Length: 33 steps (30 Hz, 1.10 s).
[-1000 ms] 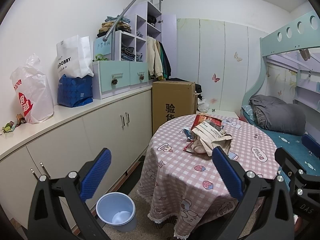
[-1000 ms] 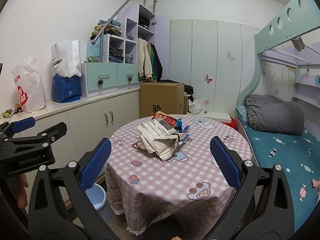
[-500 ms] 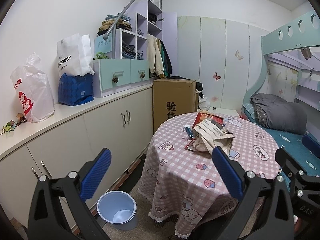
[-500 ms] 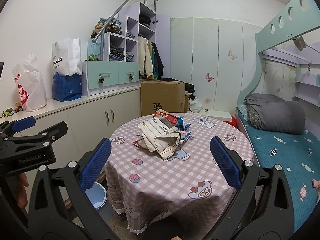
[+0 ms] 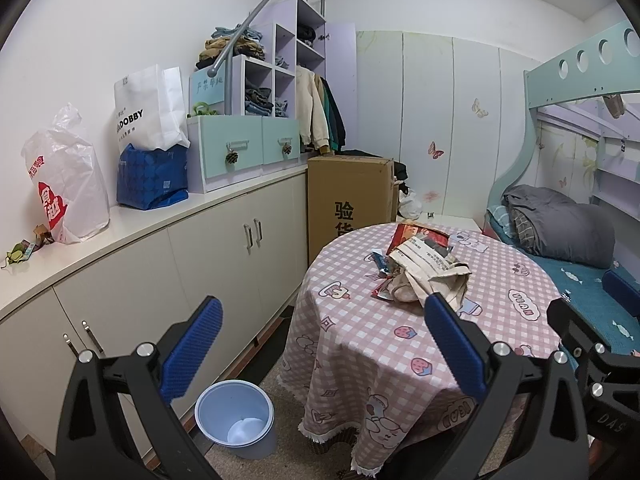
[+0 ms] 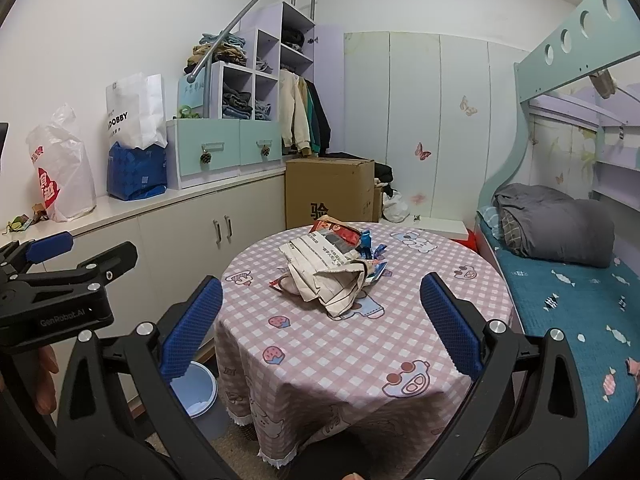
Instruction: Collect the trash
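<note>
A pile of trash lies on a round table with a pink checked cloth (image 5: 400,344) (image 6: 320,344): a crumpled beige cloth bag (image 5: 428,276) (image 6: 328,276), a red packet (image 5: 416,236) (image 6: 336,232) and blue wrappers (image 6: 370,242). A light blue bin (image 5: 236,418) (image 6: 194,394) stands on the floor left of the table. My left gripper (image 5: 320,344) is open and empty, short of the table. My right gripper (image 6: 320,320) is open and empty, in front of the table, with the pile beyond it.
White cabinets (image 5: 200,248) run along the left wall, with bags (image 5: 68,184) and drawers on top. A cardboard box (image 5: 348,196) stands behind the table. A bunk bed (image 6: 560,280) with a grey bundle is on the right.
Both grippers have shifted slightly, so the table and pile sit a little farther right in the left view. Both stay open.
</note>
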Available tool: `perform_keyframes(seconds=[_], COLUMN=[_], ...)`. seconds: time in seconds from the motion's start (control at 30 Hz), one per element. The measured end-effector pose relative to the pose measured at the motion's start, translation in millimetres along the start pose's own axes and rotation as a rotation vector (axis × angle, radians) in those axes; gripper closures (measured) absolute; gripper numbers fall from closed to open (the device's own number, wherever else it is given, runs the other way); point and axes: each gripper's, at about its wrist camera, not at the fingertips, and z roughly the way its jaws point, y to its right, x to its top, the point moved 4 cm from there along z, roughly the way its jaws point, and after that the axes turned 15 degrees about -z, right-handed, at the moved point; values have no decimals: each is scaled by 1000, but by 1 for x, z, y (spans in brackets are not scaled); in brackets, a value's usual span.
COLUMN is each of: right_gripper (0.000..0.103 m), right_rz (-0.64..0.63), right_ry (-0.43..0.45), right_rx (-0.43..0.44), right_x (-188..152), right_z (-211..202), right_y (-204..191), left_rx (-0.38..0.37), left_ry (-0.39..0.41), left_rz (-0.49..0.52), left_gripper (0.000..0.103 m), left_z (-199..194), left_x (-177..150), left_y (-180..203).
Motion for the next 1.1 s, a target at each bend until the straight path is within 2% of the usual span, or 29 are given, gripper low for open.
perform_keyframes(seconds=[0.73, 0.93, 1.1], right_gripper=[6, 6, 6], right_rz=[33, 61, 90], right_ry=[-49, -100, -152], right_rx=[59, 63, 51], right_x=[-8, -19, -32], right_z=[22, 54, 89], right_y=[2, 11, 26], left_rx=[33, 47, 9], left_ry=[-51, -121, -240], left_rz=[11, -4, -16], left_gripper=[4, 4, 4], left_z=[19, 54, 104], left_x=[-3, -16, -34], left_y=[-3, -8, -5])
